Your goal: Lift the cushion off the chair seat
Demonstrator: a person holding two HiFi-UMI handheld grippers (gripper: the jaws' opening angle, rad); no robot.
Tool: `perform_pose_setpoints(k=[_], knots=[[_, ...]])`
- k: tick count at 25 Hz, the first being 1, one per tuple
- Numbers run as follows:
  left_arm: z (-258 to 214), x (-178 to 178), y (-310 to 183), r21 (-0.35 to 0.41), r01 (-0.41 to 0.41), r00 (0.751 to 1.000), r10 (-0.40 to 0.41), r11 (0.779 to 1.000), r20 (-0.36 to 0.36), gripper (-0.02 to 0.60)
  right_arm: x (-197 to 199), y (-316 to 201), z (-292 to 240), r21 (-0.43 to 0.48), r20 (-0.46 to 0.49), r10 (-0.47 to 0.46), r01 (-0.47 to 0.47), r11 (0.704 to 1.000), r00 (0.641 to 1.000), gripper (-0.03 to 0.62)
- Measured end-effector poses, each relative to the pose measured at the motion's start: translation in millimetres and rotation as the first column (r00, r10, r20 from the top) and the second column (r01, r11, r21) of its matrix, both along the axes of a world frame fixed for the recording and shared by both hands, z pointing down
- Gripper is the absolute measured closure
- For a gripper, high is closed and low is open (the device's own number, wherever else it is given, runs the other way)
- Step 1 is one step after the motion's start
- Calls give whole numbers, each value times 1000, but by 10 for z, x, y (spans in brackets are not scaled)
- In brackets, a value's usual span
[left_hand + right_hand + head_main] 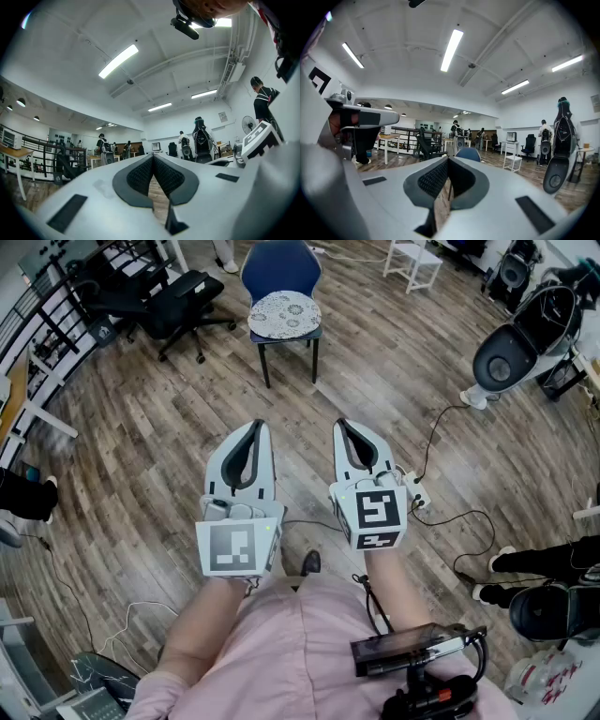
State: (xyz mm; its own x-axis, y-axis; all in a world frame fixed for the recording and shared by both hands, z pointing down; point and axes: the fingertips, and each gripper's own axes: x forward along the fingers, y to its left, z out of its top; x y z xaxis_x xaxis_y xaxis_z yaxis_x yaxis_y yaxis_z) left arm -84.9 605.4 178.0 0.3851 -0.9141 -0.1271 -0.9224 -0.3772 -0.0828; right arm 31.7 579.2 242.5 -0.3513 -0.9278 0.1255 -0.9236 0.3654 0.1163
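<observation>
A round white lace-patterned cushion (284, 313) lies on the seat of a blue chair (280, 268) at the far middle of the head view. Both grippers are held side by side well short of it, over the wooden floor, pointing toward the chair. My left gripper (259, 426) is shut with nothing between its jaws, and its own view shows the tips meeting (153, 156). My right gripper (341, 425) is likewise shut and empty (447, 159). The blue chair back (467, 153) shows just above the right jaws; the cushion is hidden there.
A black office chair (164, 298) stands left of the blue chair, by a black railing (37, 324). A white stool (413, 261) and a grey pod-shaped machine (511, 348) are at the right. A power strip with cables (417, 493) lies on the floor. A person's legs (534, 563) show at right.
</observation>
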Motion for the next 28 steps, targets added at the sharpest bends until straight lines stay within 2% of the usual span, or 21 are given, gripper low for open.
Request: perform_pose_setpoints(k=[2, 9, 15, 19, 22, 23, 25, 28], knots=[[61, 20, -21, -9, 3, 1000, -3, 1000, -15, 571, 30, -19, 4, -1, 1, 0, 0, 1000, 1000, 593], [56, 154, -140, -15, 3, 1000, -3, 1000, 0, 571, 117, -135, 117, -22, -3, -12, 12, 1000, 1000, 592], [183, 85, -494, -55, 17, 1000, -18, 998, -10, 571, 45, -470, 207, -25, 16, -32, 32, 999, 999, 592], [341, -63, -983, -68, 31, 999, -31, 997, 9, 571, -40, -934, 346, -44, 0, -28, 28, 999, 1000, 592], [447, -144, -1490, -103, 35, 999, -36, 994, -8, 571, -84, -1421, 455, -65, 7, -18, 19, 998, 1000, 591], [460, -177, -1681, -110, 36, 999, -37, 993, -12, 571, -110, -1602, 473, -68, 12, -17, 17, 998, 1000, 572], [482, -267, -2079, -119, 35, 999, -36, 992, -7, 571, -177, -1980, 491, -71, 16, -14, 15, 997, 1000, 459], [478, -390, -2681, -129, 25, 1000, -26, 991, -6, 571, -250, -2583, 476, -73, 12, 8, -7, 997, 1000, 452]])
